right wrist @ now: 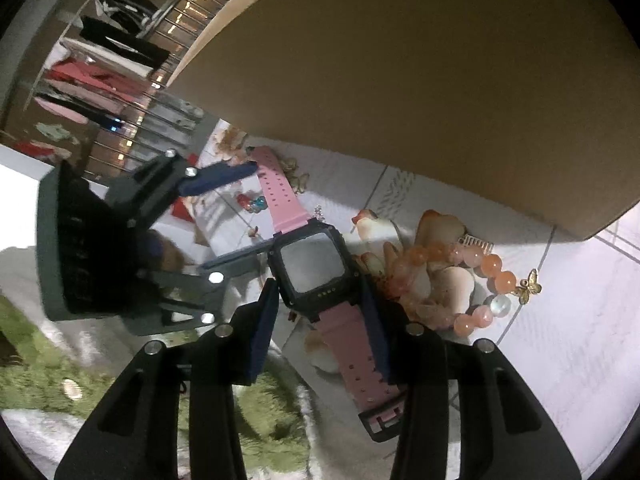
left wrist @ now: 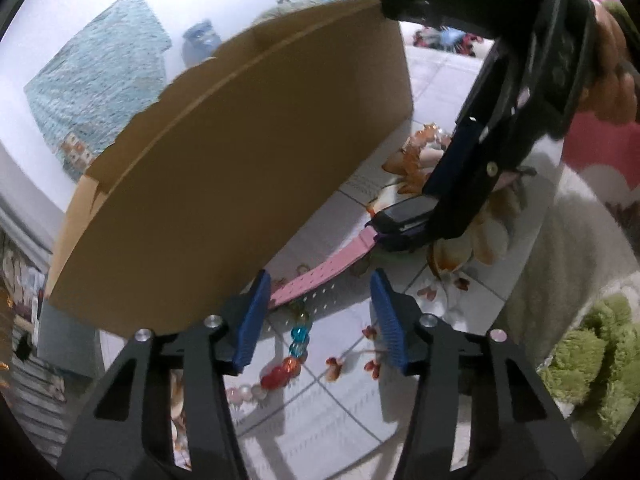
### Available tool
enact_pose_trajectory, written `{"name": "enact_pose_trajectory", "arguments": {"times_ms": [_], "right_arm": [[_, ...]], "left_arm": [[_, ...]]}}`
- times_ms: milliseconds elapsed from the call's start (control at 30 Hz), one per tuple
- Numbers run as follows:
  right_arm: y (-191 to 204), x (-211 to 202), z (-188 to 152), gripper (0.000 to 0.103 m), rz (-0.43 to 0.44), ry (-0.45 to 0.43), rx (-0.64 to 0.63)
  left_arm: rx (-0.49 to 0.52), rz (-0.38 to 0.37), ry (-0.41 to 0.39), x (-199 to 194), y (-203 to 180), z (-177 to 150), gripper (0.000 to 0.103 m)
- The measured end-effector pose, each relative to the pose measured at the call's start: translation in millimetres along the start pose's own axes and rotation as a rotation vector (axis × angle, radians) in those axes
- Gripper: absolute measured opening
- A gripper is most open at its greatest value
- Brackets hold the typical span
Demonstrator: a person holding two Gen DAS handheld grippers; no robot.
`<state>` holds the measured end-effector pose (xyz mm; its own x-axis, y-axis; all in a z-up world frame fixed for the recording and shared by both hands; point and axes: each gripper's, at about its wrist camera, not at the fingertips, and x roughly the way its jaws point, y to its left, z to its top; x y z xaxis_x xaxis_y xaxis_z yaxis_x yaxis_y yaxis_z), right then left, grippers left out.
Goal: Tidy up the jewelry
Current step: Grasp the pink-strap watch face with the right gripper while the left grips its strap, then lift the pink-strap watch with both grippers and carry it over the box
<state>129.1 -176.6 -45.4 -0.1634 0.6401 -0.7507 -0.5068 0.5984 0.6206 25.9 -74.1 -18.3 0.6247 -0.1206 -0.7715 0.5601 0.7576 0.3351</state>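
Watch (right wrist: 310, 276), pink strap, is being kept flat on the floral cloth (right wrist: 560, 320) beside the box (right wrist: 400, 80), long axis running between both claws: right claw (right wrist: 320, 320) straddling the case, grasp unconfirmed, left claw (left wrist: 318, 308) released over the strap end.

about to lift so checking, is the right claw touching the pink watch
Touching. The right wrist view shows the right claw astride the pink watch, both blue pads meeting its sides just below the screen with no gap.
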Motion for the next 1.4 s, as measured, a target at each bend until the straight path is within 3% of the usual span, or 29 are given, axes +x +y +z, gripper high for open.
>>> {"name": "enact_pose_trajectory", "arguments": {"times_ms": [167, 267, 333, 567, 767, 867, 1000, 1300, 1400], "right_arm": [[-7, -3, -2, 0.04, 0.052, -0.004, 0.01], [-8, -10, -8, 0.041, 0.045, -0.026, 0.001], [-5, -12, -10, 0.041, 0.017, -0.045, -0.011], [31, -16, -38, 0.042, -0.22, -0.161, -0.128], [56, -4, -64, 0.041, -0.562, -0.24, -0.268], [63, 2, -75, 0.027, -0.699, -0.28, -0.312], [70, -1, -89, 0.007, -0.754, -0.366, -0.294], [94, -47, -102, 0.004, -0.807, -0.541, -0.259], [120, -50, -81, 0.004, -0.79, -0.577, -0.268]], "left_arm": [[0.047, -0.014, 0.028, 7, -6, 6, 0.034], [0.037, -0.009, 0.037, 7, -3, 8, 0.019], [0.019, -0.025, 0.037, 5, 1, 6, 0.019], [-0.025, -0.057, 0.031, 2, 13, 8, 0.014], [-0.047, -0.073, 0.022, 4, 17, 12, 0.009], [-0.056, -0.075, 0.009, 3, 19, 12, 0.007], [-0.063, -0.056, -0.029, -2, 21, 17, 0.004], [-0.061, -0.022, -0.144, -44, 25, 32, 0.002], [-0.091, -0.037, -0.184, -66, 39, 44, 0.002]]}}
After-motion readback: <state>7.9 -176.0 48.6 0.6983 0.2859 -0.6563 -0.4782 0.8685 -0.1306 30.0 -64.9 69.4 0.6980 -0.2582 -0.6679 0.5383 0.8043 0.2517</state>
